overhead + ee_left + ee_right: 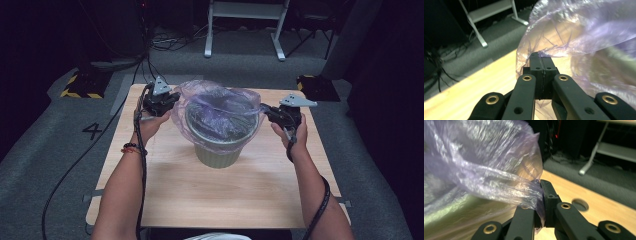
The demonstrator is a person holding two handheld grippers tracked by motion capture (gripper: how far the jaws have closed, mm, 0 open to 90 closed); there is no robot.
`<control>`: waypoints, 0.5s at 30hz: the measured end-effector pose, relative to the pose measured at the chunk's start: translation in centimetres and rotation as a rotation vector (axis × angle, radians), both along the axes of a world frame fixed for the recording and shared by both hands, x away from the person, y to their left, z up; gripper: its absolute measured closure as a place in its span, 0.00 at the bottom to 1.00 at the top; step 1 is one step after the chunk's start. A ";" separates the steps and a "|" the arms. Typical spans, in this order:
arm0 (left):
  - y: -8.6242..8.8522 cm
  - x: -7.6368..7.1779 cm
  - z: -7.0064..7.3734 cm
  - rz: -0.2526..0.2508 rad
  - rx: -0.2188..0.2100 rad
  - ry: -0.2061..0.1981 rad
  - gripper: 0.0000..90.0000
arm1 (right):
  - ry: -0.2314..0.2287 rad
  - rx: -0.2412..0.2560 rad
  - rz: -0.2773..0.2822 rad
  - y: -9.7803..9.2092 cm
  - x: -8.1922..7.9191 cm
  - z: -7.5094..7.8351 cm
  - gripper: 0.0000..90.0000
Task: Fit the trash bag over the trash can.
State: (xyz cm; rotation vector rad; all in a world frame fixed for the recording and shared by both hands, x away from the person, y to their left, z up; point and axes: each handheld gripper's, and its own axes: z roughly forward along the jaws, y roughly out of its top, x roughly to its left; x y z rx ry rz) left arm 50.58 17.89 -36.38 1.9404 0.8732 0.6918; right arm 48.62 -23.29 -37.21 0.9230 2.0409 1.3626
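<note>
Left claw (172, 101): jaws pressed together on a pinch of the purple bag's (220, 107) edge, at the bin's left side; the left gripper view shows the film caught between them.
Right claw (264, 111): closed on a bunched fold of the same bag at the bin's right side.
Purple bag: thin, translucent, stretched over the mouth of the green bin (218, 150).
Green bin: upright, mid-tabletop (220, 192).
Writing: a "4" (93, 130) marked on the grey floor left of the tabletop.
</note>
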 end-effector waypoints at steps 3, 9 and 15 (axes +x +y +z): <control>-0.1 0.3 -0.6 -0.007 -0.013 0.019 1.00 | 0.026 -0.010 -0.007 0.1 0.5 -0.7 0.98; -0.7 0.9 -2.0 -0.005 0.004 0.077 1.00 | 0.052 -0.036 -0.020 0.3 1.3 -1.7 0.98; -1.5 1.3 -3.5 -0.024 0.022 0.114 1.00 | 0.076 -0.060 -0.018 0.8 1.8 -2.6 0.98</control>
